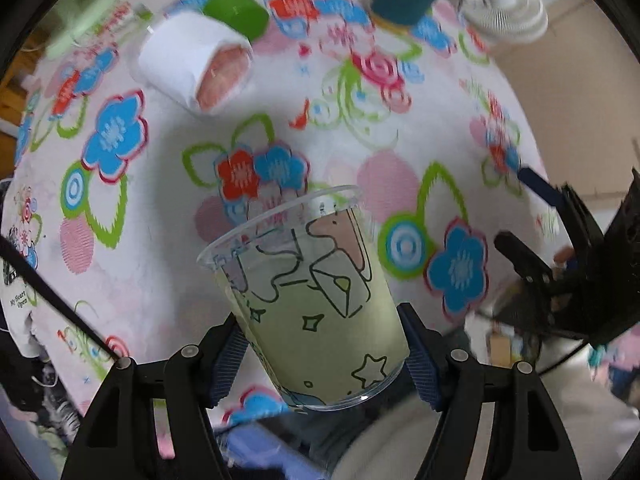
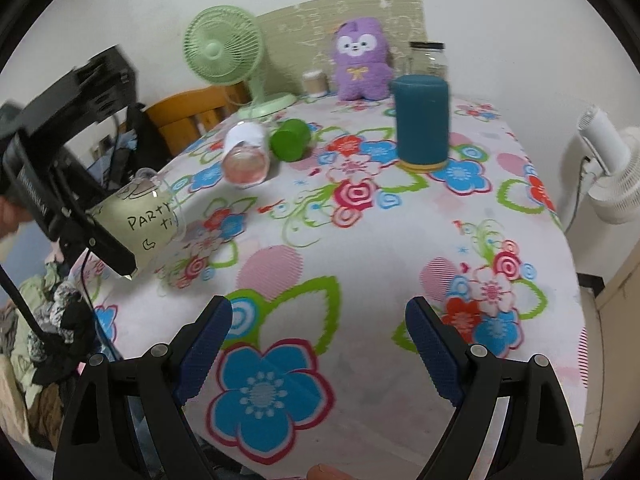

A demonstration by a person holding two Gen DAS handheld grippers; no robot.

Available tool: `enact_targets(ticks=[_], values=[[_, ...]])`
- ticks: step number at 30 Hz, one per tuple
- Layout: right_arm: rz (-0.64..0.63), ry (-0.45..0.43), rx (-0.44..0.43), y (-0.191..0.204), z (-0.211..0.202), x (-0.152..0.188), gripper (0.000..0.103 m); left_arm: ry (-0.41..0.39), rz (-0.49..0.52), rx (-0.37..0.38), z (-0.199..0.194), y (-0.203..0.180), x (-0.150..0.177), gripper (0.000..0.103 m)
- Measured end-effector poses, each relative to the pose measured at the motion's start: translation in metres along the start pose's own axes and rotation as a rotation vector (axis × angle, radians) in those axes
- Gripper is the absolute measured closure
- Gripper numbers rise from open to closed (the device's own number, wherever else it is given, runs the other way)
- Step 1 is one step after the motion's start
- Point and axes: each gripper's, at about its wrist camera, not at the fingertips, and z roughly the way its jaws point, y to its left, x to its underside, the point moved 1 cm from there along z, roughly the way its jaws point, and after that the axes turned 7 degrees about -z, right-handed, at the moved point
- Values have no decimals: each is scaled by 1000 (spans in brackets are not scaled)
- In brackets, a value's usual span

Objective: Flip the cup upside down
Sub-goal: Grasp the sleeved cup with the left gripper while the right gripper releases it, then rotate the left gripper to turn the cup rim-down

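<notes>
While the clear printed cup sits clamped between the blue pads of the left gripper in the lower middle of the left wrist view, it hangs above the flowered tablecloth — off the table, tilted, mouth toward the upper left. In the right wrist view the same cup shows at the left edge, mouth aimed down-right. By my reading, the pick-up is done and the turn is underway; finishing the inversion and setting it rim-down remain. The right gripper is spread wide, grasping nothing, low over the cloth.
</notes>
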Motion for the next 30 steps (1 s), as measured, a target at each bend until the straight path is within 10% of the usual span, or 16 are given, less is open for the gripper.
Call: enact_targets(ticks=[13, 23, 30], values=[[-61, -1, -43, 20, 3, 0, 13, 415, 4, -16, 54, -8, -10, 30], [-46, -1, -45, 15, 8, -1, 13, 501, -69, -22, 73, -3, -24, 30], [-55, -3, -53, 16, 11, -4, 13, 547, -5, -166, 54, -6, -11, 31]])
